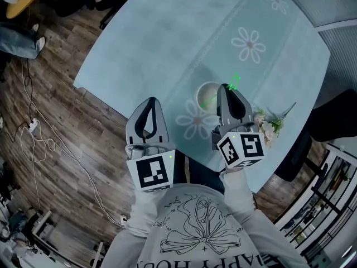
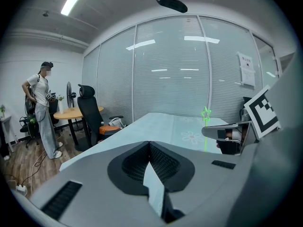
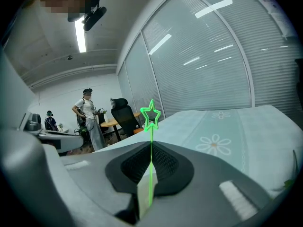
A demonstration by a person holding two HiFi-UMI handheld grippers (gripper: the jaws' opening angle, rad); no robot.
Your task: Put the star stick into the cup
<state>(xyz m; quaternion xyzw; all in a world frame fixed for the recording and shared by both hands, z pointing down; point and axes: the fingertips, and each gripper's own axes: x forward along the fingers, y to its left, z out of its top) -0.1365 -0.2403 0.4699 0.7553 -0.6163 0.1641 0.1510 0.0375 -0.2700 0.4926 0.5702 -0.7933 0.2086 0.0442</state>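
The star stick is thin and bright green with an open star on top. My right gripper is shut on its shaft, and the star stands above the jaws. In the head view the star stick shows just past the right gripper, which hovers at the right rim of the white cup; a green streak of the shaft lies across the cup's opening. My left gripper is shut on nothing near the table's front edge, left of the cup. In the left gripper view, the left gripper looks at the star stick.
A round table with a pale blue daisy cloth carries the cup. A small bunch of artificial flowers lies right of the right gripper. Cables trail on the wood floor. A person stands by an office chair and a round side table.
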